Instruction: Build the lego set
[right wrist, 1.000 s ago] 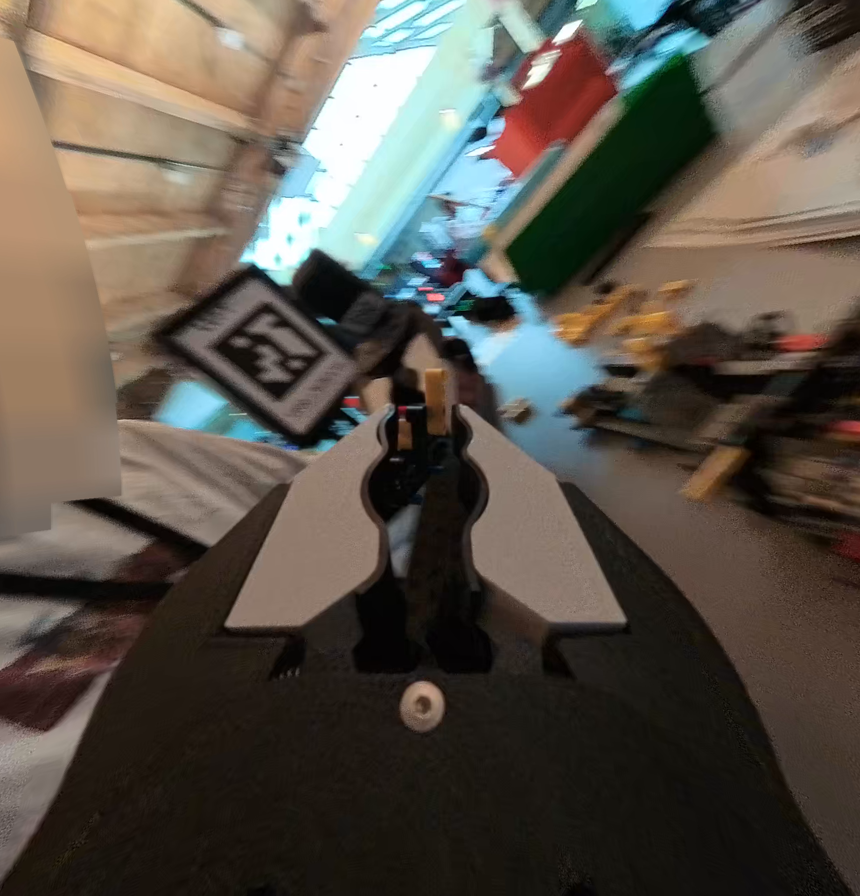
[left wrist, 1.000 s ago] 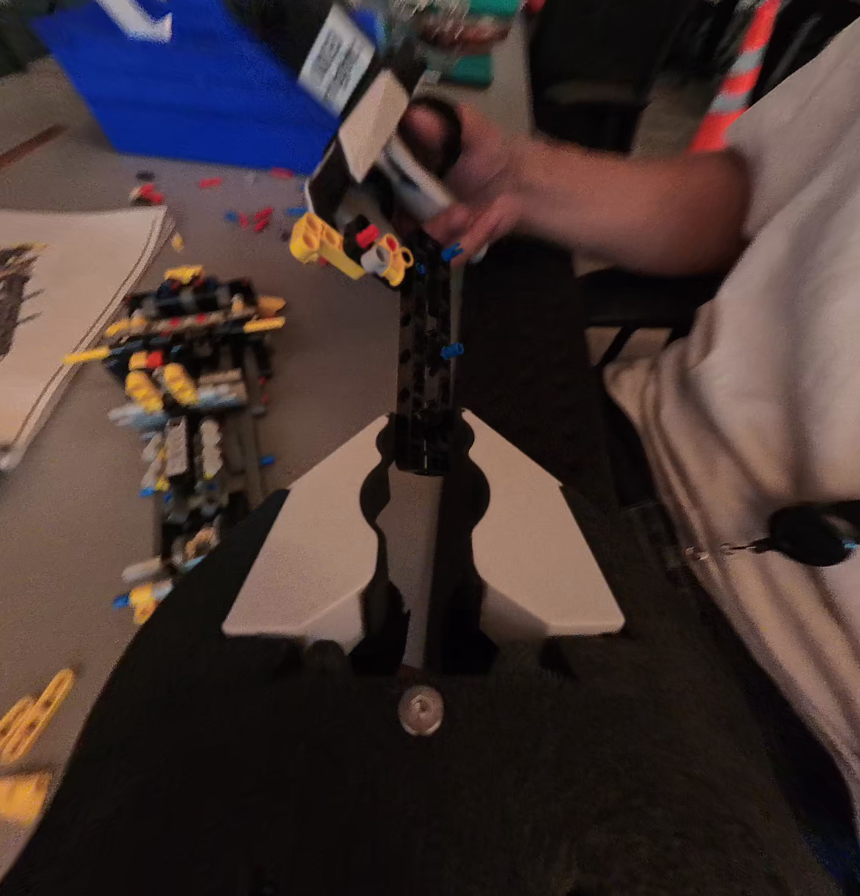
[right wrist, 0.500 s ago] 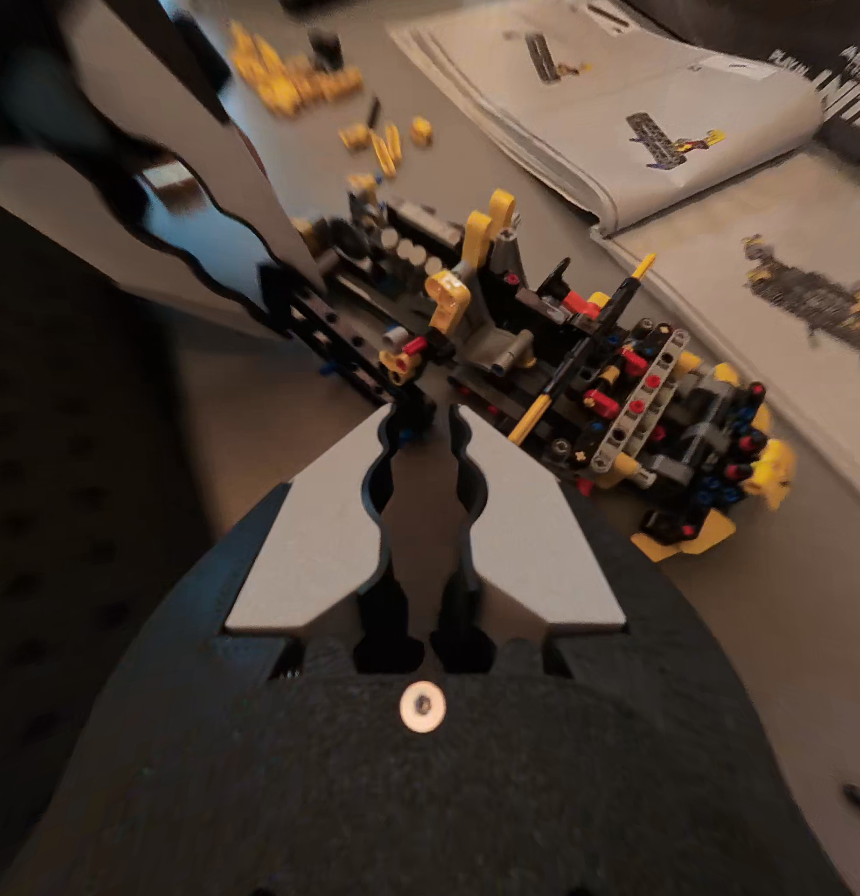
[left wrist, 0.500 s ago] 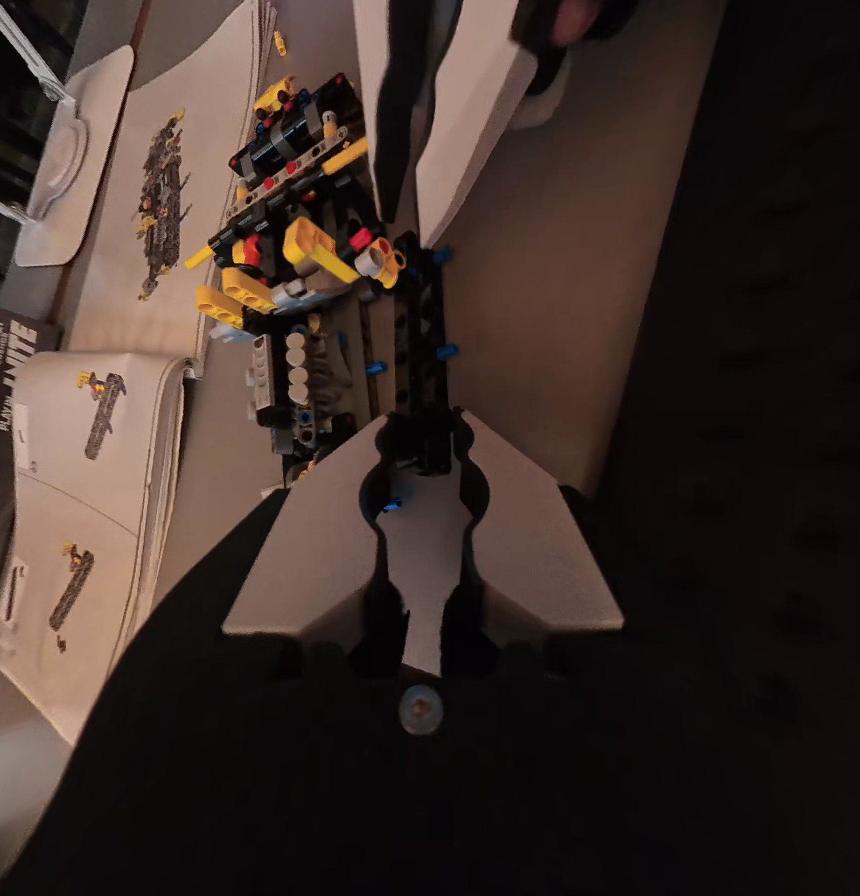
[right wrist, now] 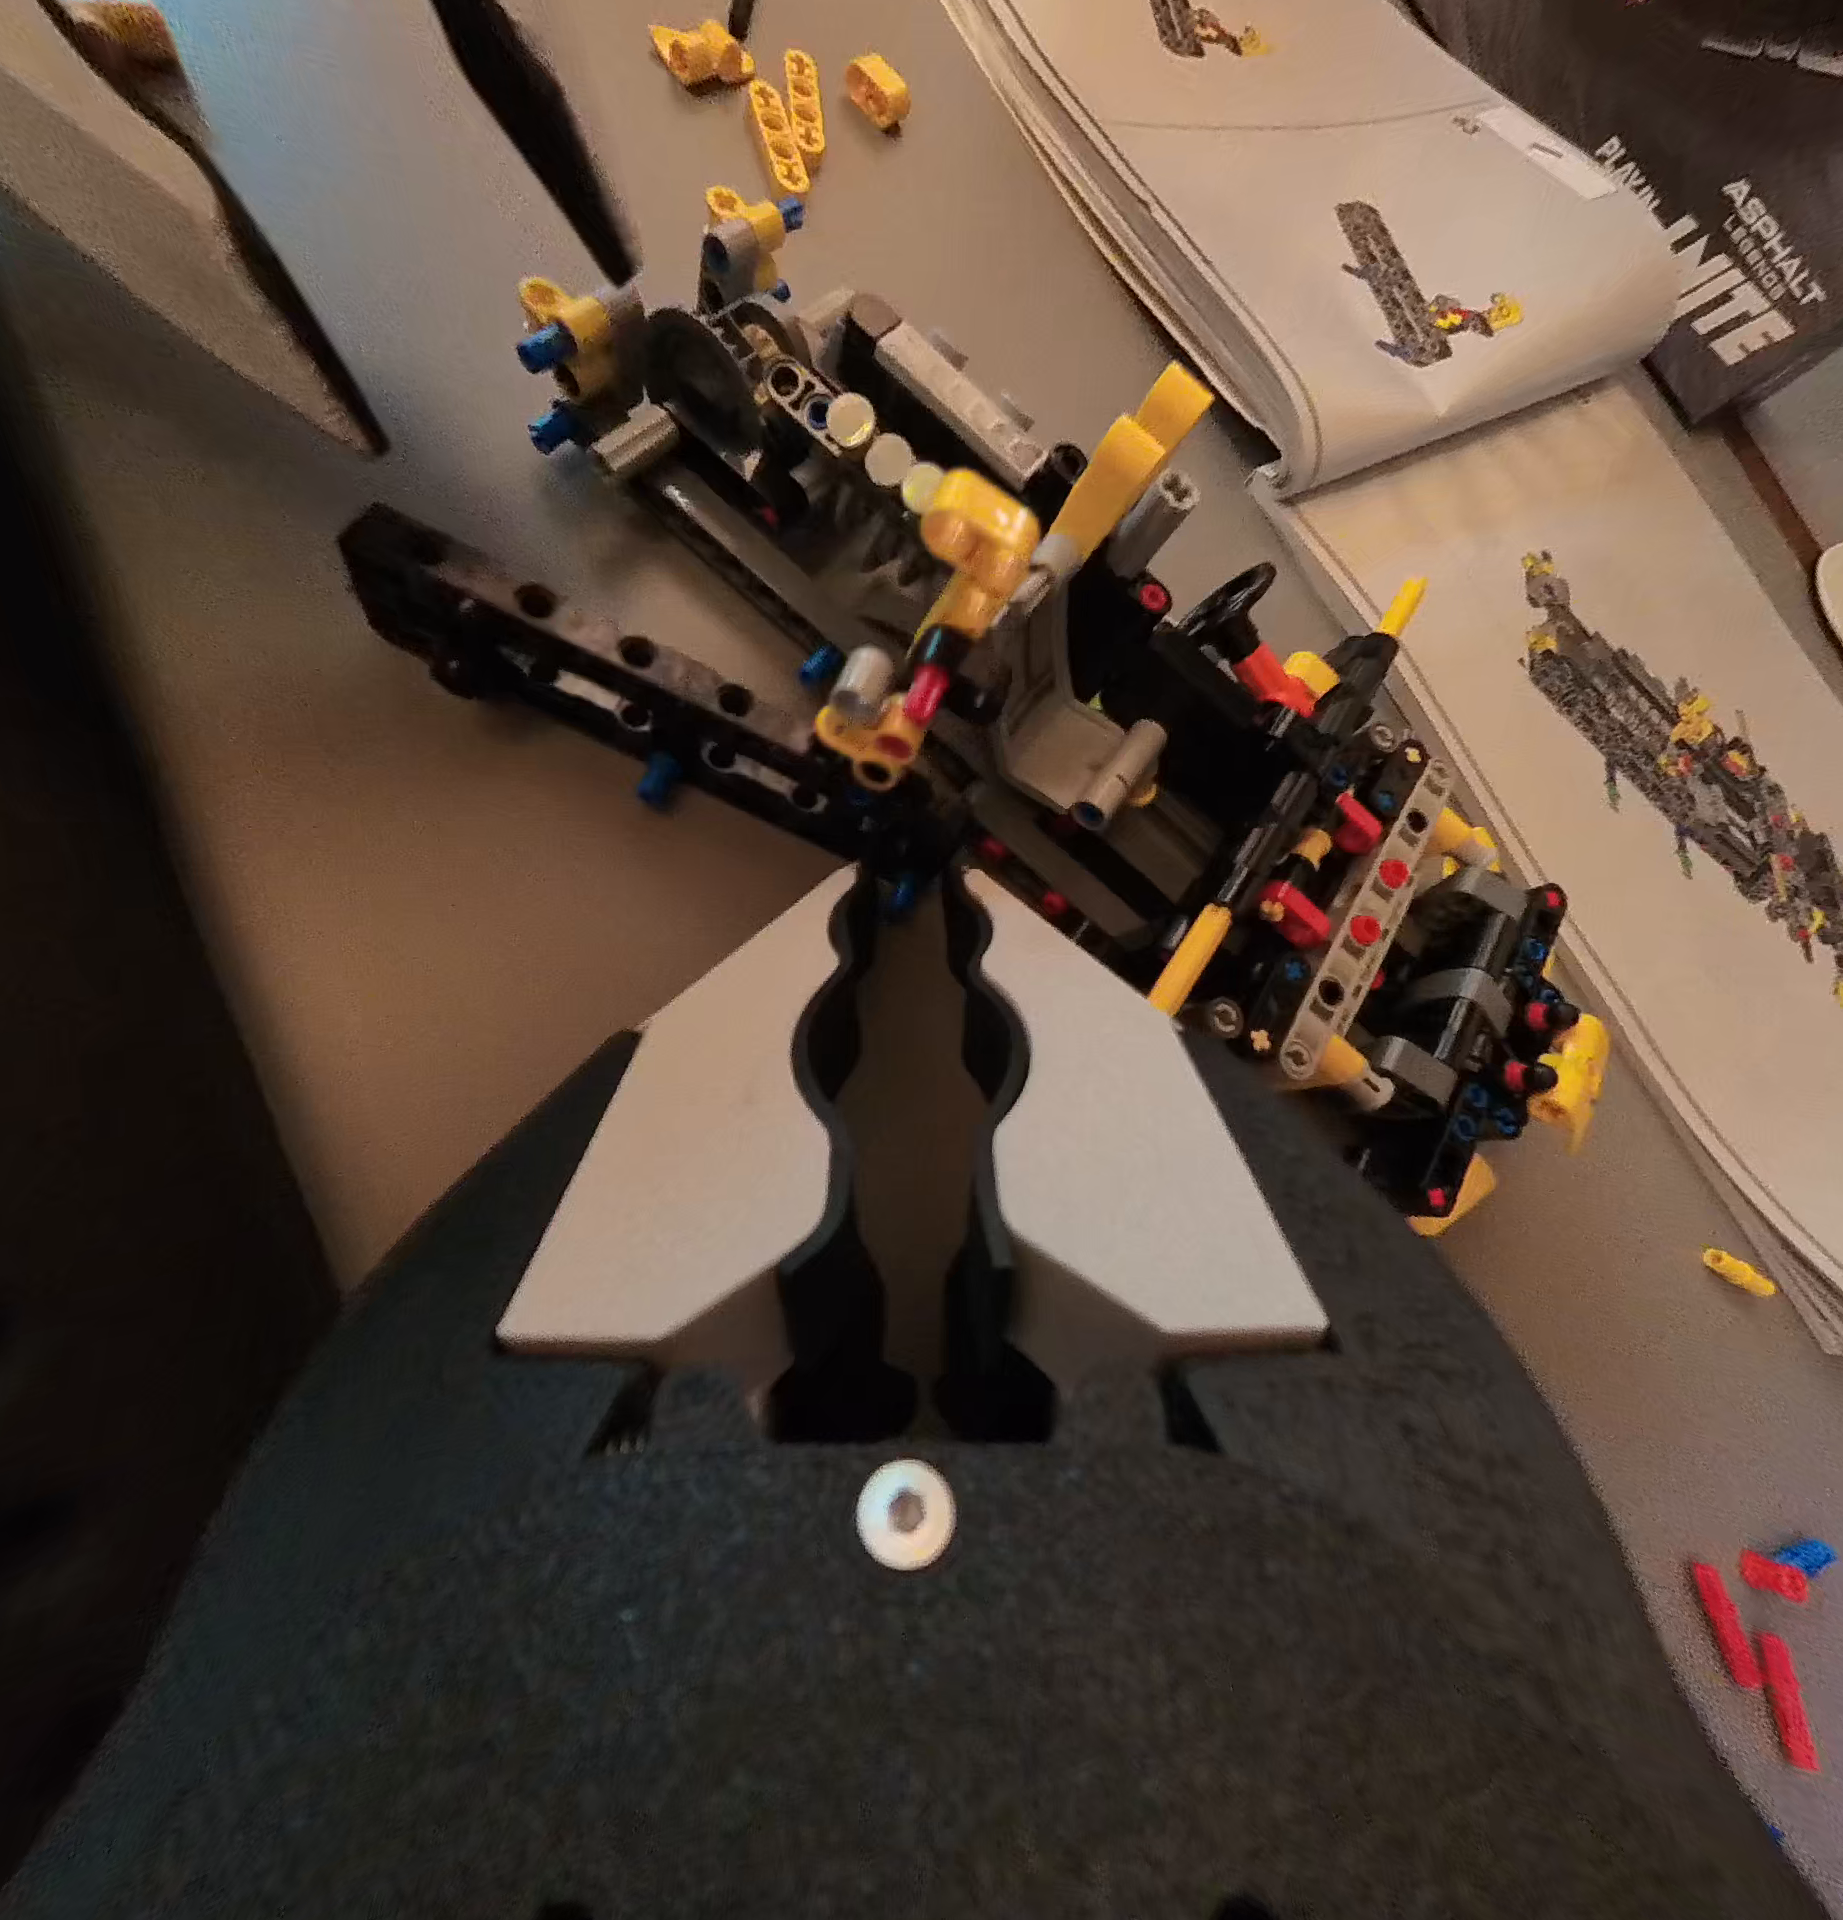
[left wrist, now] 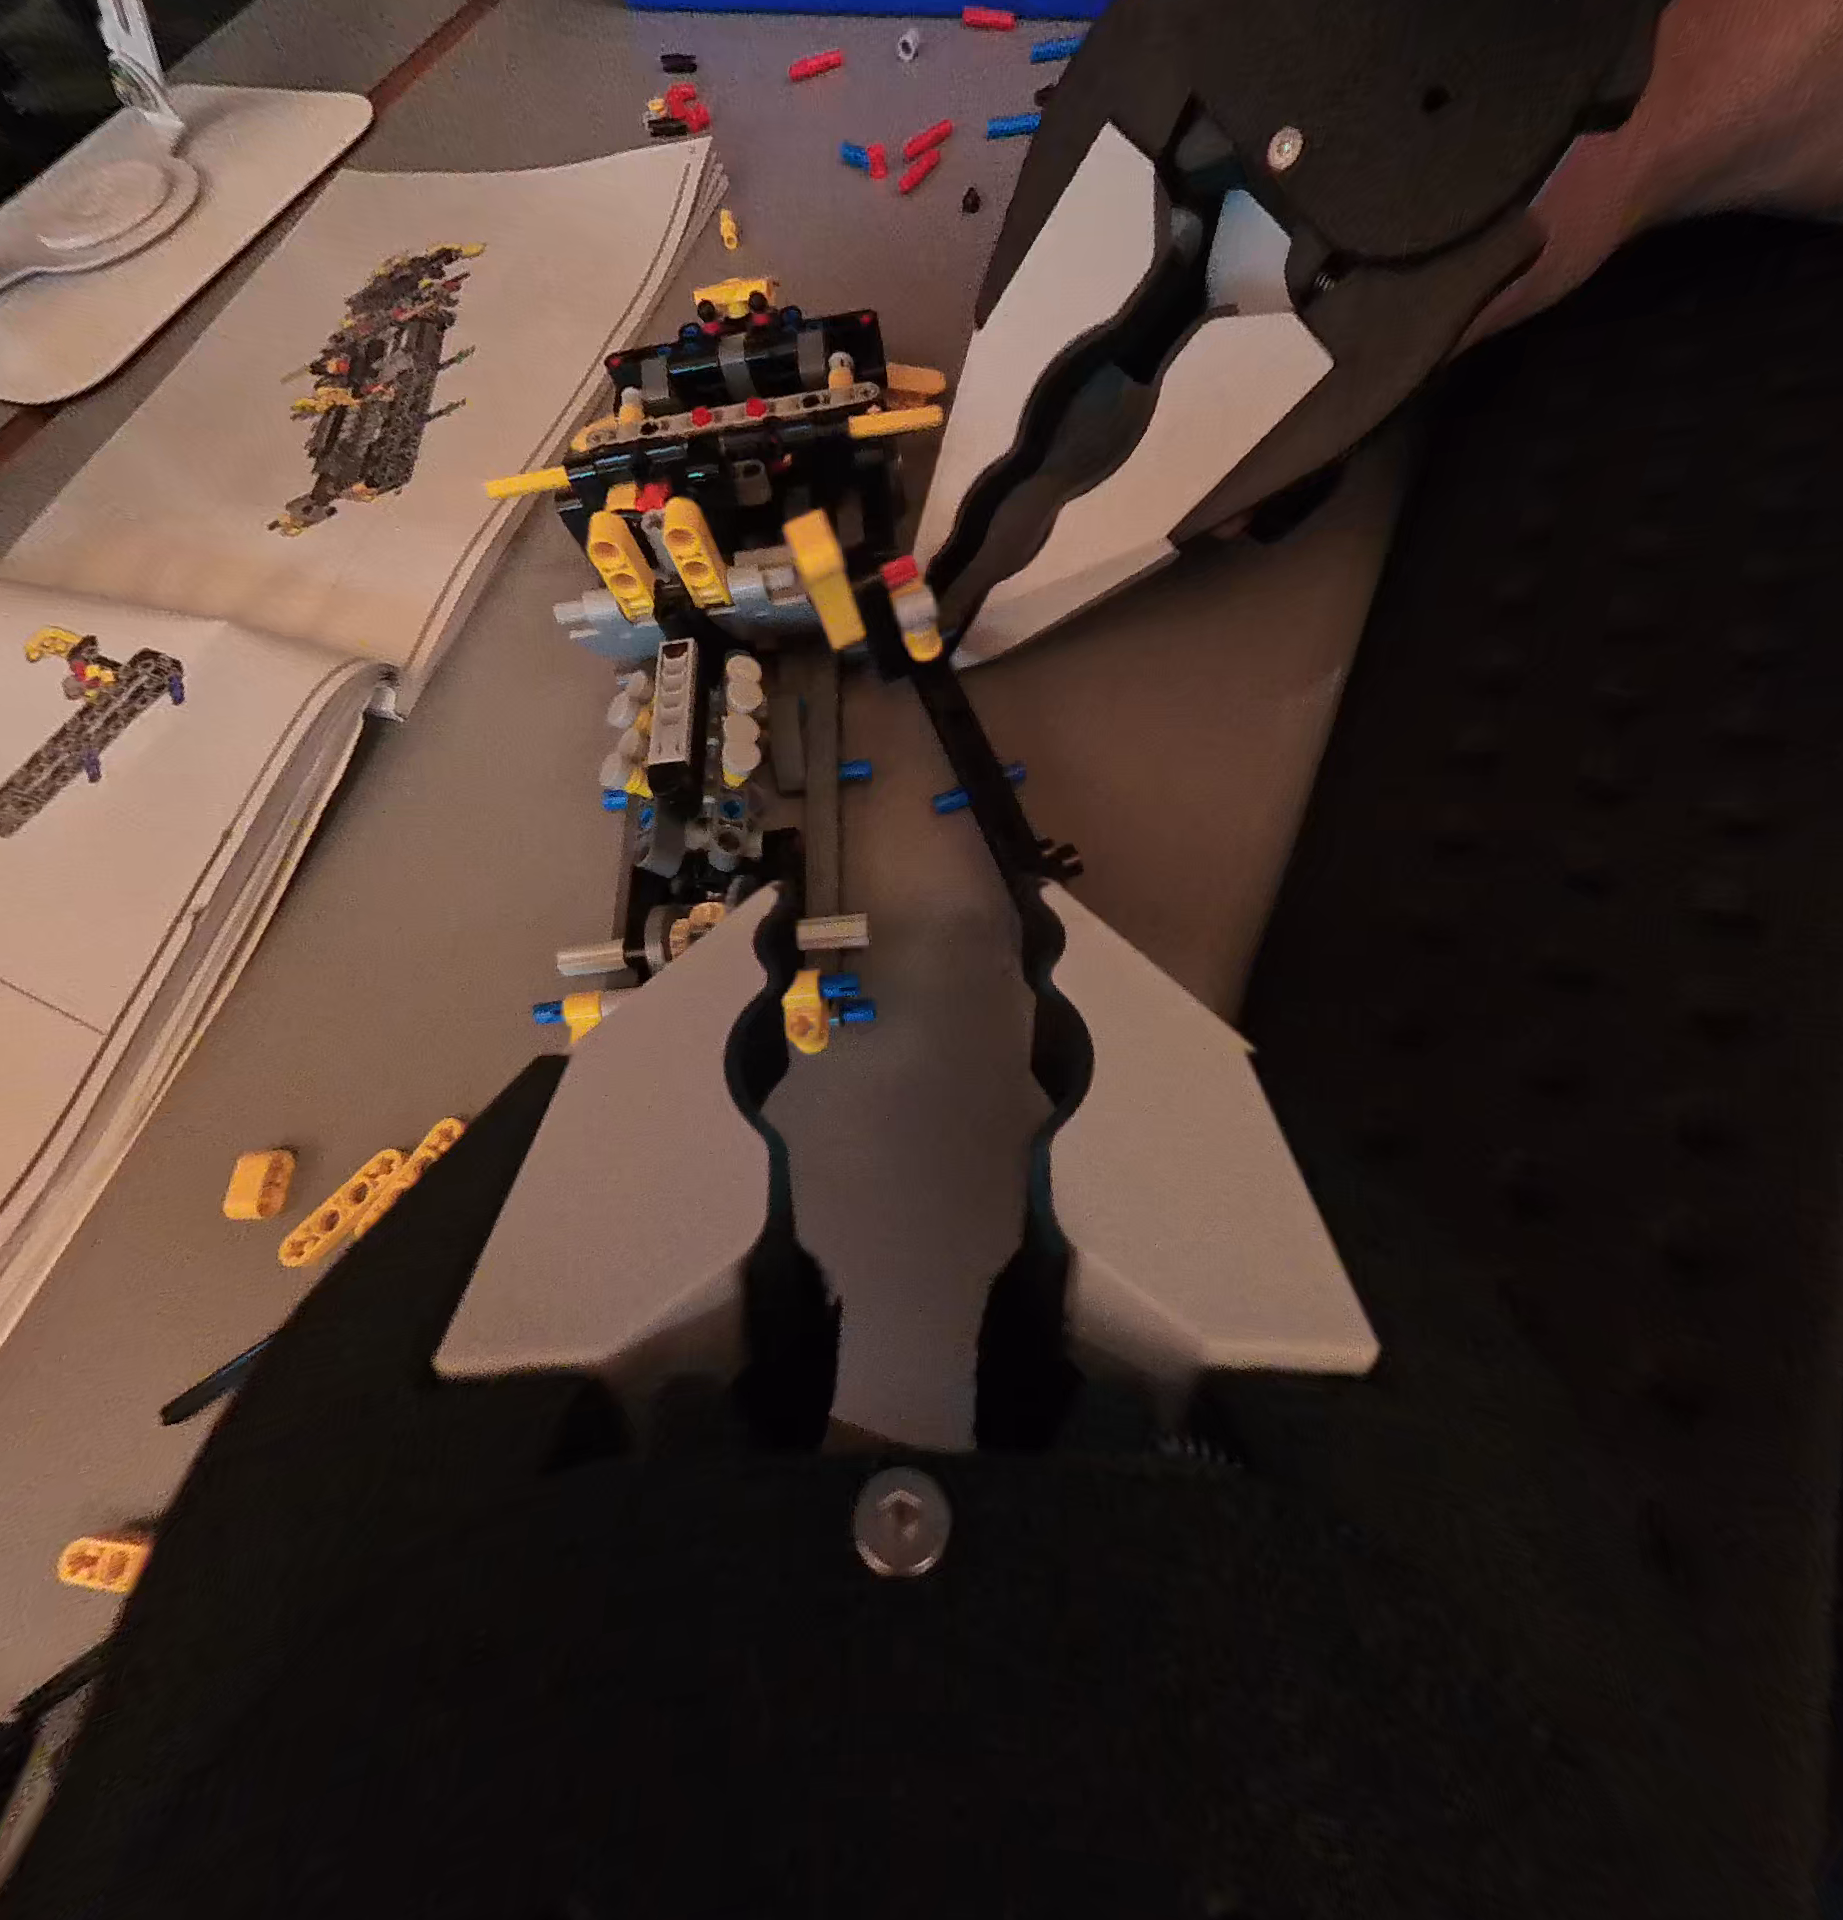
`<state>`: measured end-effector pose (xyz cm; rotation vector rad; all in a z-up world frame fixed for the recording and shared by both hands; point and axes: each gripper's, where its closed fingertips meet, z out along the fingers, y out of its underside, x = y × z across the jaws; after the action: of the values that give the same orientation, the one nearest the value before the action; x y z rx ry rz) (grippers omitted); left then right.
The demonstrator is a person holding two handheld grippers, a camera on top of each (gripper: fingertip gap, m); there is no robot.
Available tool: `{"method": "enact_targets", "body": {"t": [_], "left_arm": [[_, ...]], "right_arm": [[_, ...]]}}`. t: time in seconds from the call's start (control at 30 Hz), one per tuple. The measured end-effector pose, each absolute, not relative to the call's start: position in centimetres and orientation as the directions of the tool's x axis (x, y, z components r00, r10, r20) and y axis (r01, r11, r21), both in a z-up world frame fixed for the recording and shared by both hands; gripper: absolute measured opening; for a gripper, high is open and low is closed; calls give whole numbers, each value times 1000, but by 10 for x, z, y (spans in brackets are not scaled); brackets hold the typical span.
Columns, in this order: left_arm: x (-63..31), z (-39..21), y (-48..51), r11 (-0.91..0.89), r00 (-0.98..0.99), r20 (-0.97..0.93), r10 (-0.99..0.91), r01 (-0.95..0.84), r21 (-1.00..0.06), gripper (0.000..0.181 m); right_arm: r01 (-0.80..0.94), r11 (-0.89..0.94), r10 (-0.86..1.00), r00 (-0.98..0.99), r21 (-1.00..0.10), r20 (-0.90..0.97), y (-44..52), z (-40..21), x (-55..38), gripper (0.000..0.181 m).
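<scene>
A long black beam assembly with blue pins and a yellow-and-red end lies slanted beside the black-and-yellow lego model on the grey table. My left gripper is open, and the beam's near end touches its right fingertip. My right gripper is shut on the far end of the beam, next to the model. It also shows in the left wrist view, at the beam's yellow-and-red end. The left gripper's fingers show at the upper left of the right wrist view.
Open instruction booklets lie beyond the model. Loose yellow pieces and red and blue pins are scattered on the table. A black box lies behind the booklets. The table edge runs close beside the beam. The gap from one gripper's tips to the other's is roughly 10 cm.
My left gripper has opened and let go of the black beam. The beam now slants away from it, held at the far end by my right gripper.
</scene>
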<state>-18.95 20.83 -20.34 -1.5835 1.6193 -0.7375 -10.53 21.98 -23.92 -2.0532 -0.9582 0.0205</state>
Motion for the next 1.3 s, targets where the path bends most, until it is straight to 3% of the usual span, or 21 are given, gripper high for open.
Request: {"method": "enact_targets", "body": {"t": [0.13, 0.4, 0.77, 1.3], "left_arm": [[-185, -198, 187, 45, -35, -30, -999, -538, -842, 56], [-182, -231, 203, 173, -4, -232, -973, -679, -713, 53], [-192, -221, 226, 180, 110, -329, -938, -656, -733, 53], [-199, -219, 240, 138, 154, -296, -943, -628, -766, 53]], "right_arm": [[612, -349, 626, 716, -710, 309, 217, -237, -104, 17], [598, -357, 649, 711, -718, 269, 214, -239, -109, 18], [592, -353, 658, 707, -724, 258, 213, -238, -113, 17], [560, -393, 639, 737, -729, 221, 219, -241, -108, 13]]}}
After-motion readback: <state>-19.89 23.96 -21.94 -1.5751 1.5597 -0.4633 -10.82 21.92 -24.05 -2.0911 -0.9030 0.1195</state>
